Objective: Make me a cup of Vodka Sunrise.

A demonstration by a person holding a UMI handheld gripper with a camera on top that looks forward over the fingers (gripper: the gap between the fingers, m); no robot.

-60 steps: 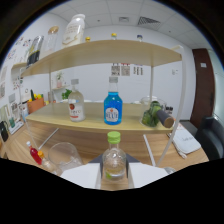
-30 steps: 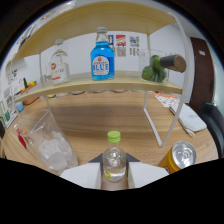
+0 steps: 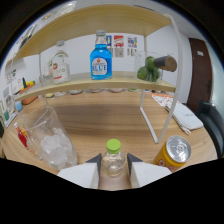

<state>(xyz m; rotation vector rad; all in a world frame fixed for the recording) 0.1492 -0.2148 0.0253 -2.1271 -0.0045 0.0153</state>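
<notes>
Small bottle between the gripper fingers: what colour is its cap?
Light green, on a clear small bottle. The gripper view shows it directly.

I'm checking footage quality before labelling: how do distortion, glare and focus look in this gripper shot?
Gripper view: strong fisheye, so the shelf bows and black surrounds the round picture; lighting is soft and even, with no hard shadows; a mild sheen on the can top; the blue bottle label reads softly; the small bottle gripped between the jaws looks fairly clear.
</notes>
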